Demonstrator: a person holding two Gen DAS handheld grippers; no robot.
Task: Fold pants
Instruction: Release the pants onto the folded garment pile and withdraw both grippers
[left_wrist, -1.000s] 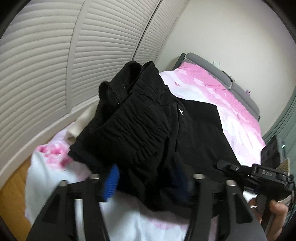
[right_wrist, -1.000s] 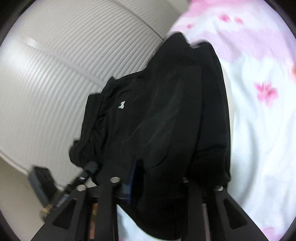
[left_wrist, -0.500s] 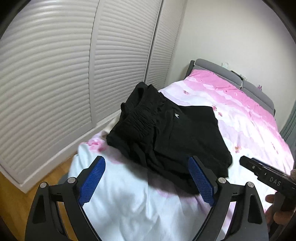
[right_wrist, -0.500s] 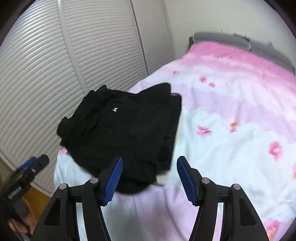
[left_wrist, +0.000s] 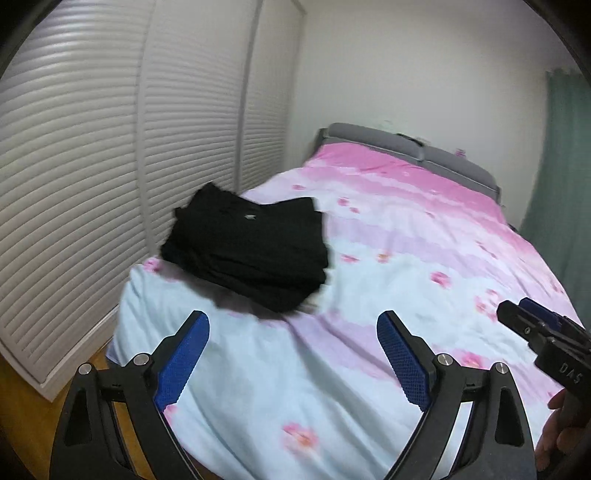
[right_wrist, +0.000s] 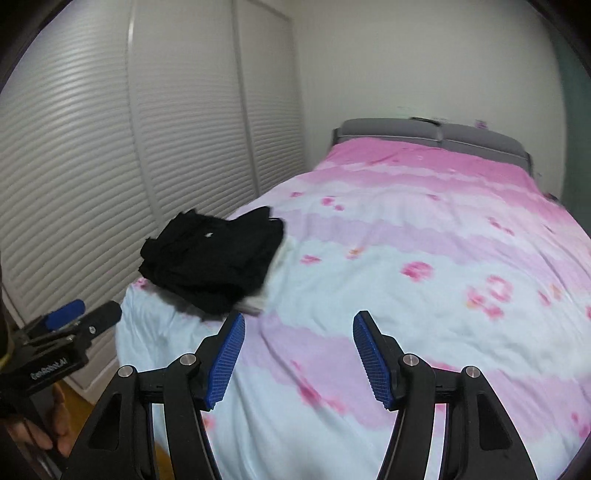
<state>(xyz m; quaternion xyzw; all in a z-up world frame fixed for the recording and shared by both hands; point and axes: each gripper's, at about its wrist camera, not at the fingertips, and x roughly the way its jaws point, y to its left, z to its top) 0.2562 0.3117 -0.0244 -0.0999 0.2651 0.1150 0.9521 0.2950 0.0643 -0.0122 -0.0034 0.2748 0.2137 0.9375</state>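
The black pants (left_wrist: 251, 247) lie folded in a compact stack near the front left corner of the bed, a small white logo on top. They also show in the right wrist view (right_wrist: 214, 258). My left gripper (left_wrist: 293, 354) is open and empty, held back from the pants above the bed's foot. My right gripper (right_wrist: 299, 354) is open and empty, to the right of the pants and well short of them. Each gripper shows at the edge of the other's view.
The bed (left_wrist: 424, 258) has a pink and white flowered cover and a grey headboard (right_wrist: 436, 133). White louvered closet doors (left_wrist: 92, 166) run along the left. A green curtain (left_wrist: 565, 184) hangs at the right. Wooden floor (left_wrist: 22, 413) shows at the lower left.
Both grippers let go of the pants, opened and pulled back away from the bed. The pants now rest folded on the cover.
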